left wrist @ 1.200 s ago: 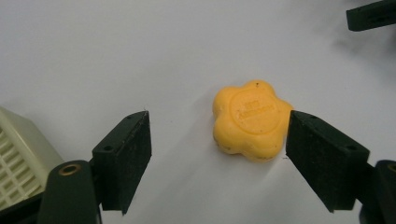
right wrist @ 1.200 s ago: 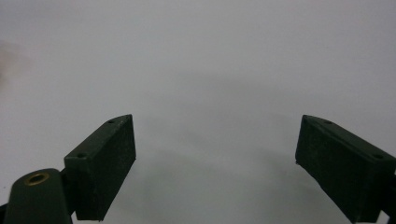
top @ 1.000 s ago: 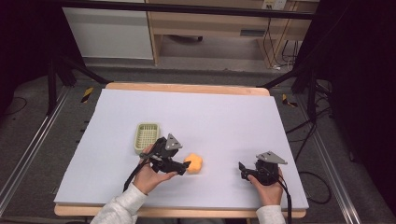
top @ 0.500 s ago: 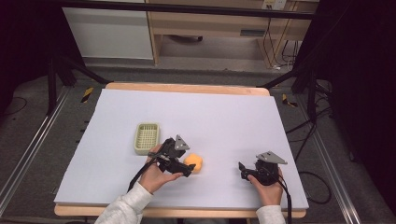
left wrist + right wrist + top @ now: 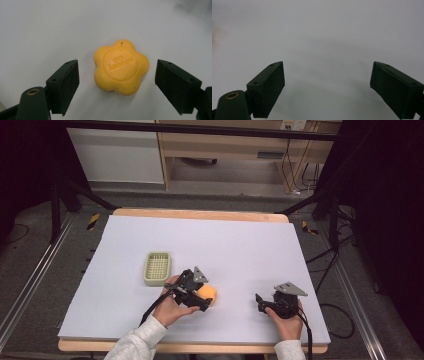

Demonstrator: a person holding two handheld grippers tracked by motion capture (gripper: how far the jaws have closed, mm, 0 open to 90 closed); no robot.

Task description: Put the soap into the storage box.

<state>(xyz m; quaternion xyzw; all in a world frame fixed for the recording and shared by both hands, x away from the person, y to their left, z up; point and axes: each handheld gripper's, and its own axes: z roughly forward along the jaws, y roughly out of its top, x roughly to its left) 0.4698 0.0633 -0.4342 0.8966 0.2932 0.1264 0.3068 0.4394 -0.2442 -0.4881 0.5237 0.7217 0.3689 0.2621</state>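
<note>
Near the bench's (image 5: 240, 240) front edge, the left hand-held gripper (image 5: 116, 82) straddles a yellow flower-shaped soap (image 5: 121, 67) with jaws apart, seemingly mid-grasp; closing comes next, while the right hand-held gripper (image 5: 327, 85) rests agape.

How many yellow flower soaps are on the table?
1. The flower-shaped soap lies flat on the white table, between the open jaws of the left gripper, just right of the green basket. The basket looks empty.

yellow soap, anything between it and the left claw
Nothing visible. The yellow soap lies on the bare white table between the open jaws of the left claw, with clear gaps on both sides.
</note>
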